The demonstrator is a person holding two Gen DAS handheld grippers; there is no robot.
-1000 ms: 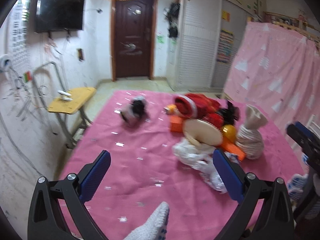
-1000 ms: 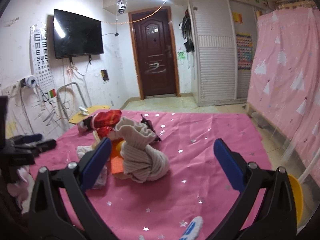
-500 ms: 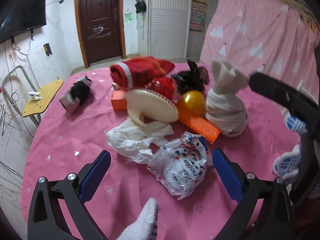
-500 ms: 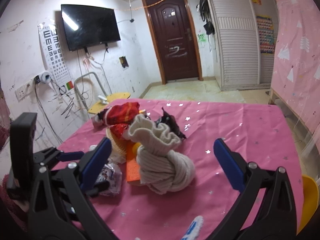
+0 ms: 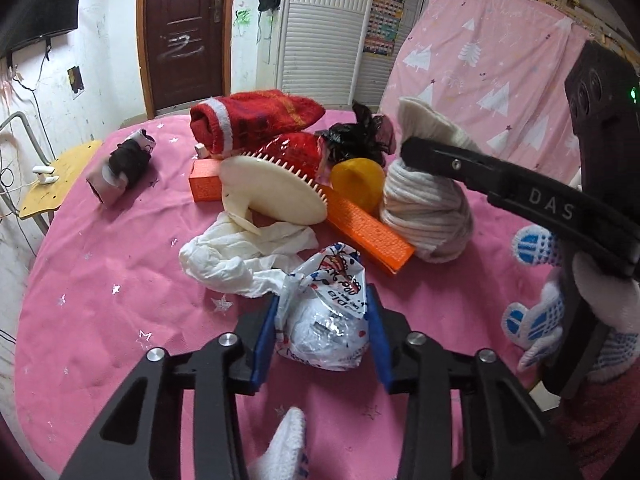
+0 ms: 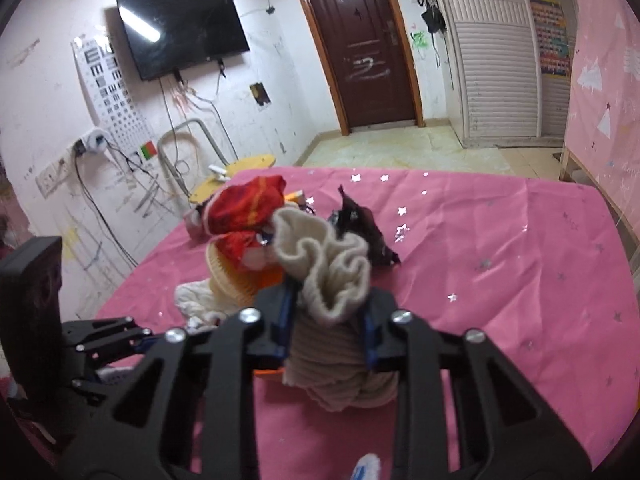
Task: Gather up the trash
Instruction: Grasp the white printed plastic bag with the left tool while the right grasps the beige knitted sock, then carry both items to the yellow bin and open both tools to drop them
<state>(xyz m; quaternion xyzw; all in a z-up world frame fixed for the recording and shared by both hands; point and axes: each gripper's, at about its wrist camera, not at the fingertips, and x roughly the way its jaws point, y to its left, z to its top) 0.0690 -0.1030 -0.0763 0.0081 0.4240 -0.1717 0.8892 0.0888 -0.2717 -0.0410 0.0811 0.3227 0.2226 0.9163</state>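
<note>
On the pink tablecloth (image 5: 100, 288) lies a crumpled white plastic wrapper (image 5: 324, 320) with red and blue print. My left gripper (image 5: 324, 332) is closing on it, and both blue pads touch its sides. A cream knitted sock bundle (image 6: 328, 276) stands upright at the pile's right side. My right gripper (image 6: 328, 320) is closing around its neck, with the pads pressed into the knit. In the left wrist view one of its fingers (image 5: 460, 166) crosses the bundle (image 5: 424, 208). A crumpled white tissue (image 5: 240, 252) lies just left of the wrapper.
The pile behind holds a cream brush (image 5: 272, 192), an orange block (image 5: 368, 232), a yellow ball (image 5: 358, 182), a red sock (image 5: 256, 120) and a black wrapper (image 5: 356, 140). A dark rolled sock (image 5: 124, 164) lies apart at the left. A yellow stool (image 5: 52, 188) stands beyond the table's edge.
Both grippers moved in toward the pile and dipped, then went from wide open to narrow. The left closed around the wrapper, the right around the cream bundle.
</note>
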